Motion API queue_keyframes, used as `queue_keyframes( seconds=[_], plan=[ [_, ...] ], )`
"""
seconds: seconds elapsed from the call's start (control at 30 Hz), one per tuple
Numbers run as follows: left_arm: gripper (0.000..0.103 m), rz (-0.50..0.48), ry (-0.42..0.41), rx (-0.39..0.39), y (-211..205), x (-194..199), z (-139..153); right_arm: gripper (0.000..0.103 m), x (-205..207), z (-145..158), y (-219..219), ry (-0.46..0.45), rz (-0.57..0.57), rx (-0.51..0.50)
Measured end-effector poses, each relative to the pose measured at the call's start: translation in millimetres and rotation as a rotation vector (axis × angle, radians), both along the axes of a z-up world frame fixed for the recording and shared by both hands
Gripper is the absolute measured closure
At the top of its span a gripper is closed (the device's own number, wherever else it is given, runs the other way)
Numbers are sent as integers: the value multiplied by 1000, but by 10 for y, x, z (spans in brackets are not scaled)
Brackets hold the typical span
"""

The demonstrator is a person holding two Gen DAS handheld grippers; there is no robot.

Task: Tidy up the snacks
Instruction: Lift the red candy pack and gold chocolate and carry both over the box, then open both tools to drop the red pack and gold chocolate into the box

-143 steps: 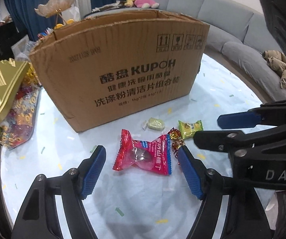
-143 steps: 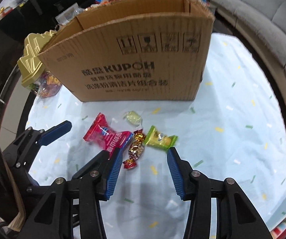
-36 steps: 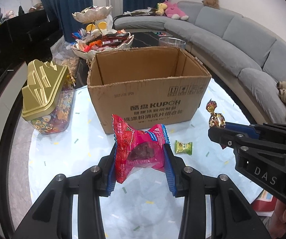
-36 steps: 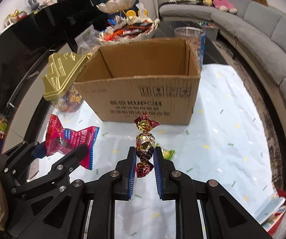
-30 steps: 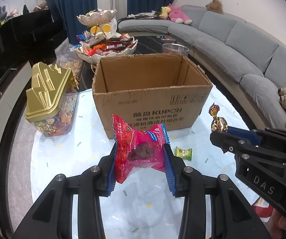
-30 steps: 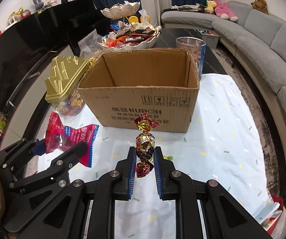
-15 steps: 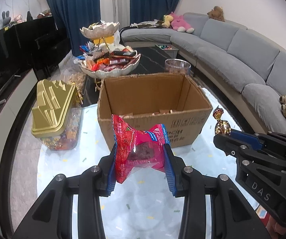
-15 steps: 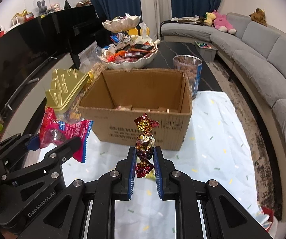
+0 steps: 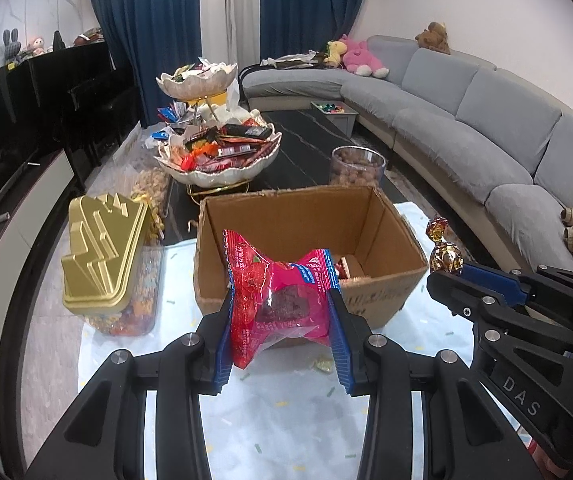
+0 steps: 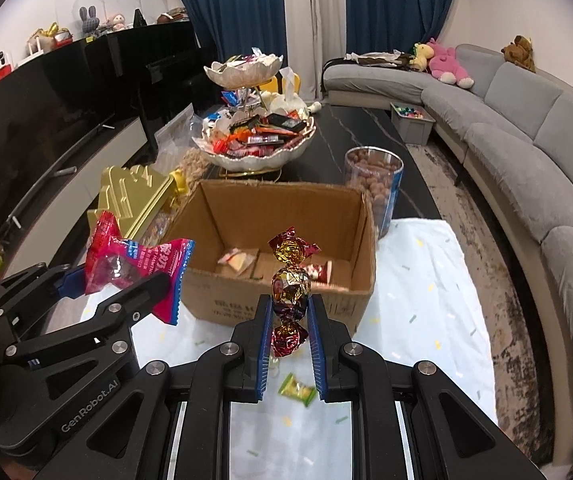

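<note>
My left gripper (image 9: 282,312) is shut on a red and pink snack packet (image 9: 276,300), held in the air just in front of the open cardboard box (image 9: 402,236). In the right wrist view the same packet (image 10: 134,266) shows at the left. My right gripper (image 10: 289,320) is shut on a red-gold foil candy (image 10: 290,282), also raised before the box (image 10: 360,216); that candy (image 9: 444,254) appears at the right in the left wrist view. A few wrapped snacks (image 10: 238,260) lie on the box floor. A green candy (image 10: 296,390) stays on the white cloth below.
A gold-lidded candy jar (image 9: 102,256) stands left of the box. Behind it are a tiered shell dish of snacks (image 10: 258,140) and a clear tub of brown balls (image 10: 374,184). A grey sofa (image 10: 526,152) curves along the right. A small gold candy (image 9: 320,364) lies on the cloth.
Both grippers rose with their snacks, so the box's inside now shows. The grips on the packet and the foil candy are unchanged.
</note>
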State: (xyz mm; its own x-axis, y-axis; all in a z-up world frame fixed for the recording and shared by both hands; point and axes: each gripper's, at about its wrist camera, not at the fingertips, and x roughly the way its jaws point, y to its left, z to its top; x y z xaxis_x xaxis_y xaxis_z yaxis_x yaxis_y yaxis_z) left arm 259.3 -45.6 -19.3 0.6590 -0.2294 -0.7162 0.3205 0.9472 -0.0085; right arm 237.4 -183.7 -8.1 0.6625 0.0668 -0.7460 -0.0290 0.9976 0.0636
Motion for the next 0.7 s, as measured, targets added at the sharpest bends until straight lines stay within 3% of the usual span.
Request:
queue_keyframes(
  seconds=[0.7],
  plan=[
    [62,-2,28,-13,-80,689,-124,84,672,-93,-49,-4,20,-22]
  ],
)
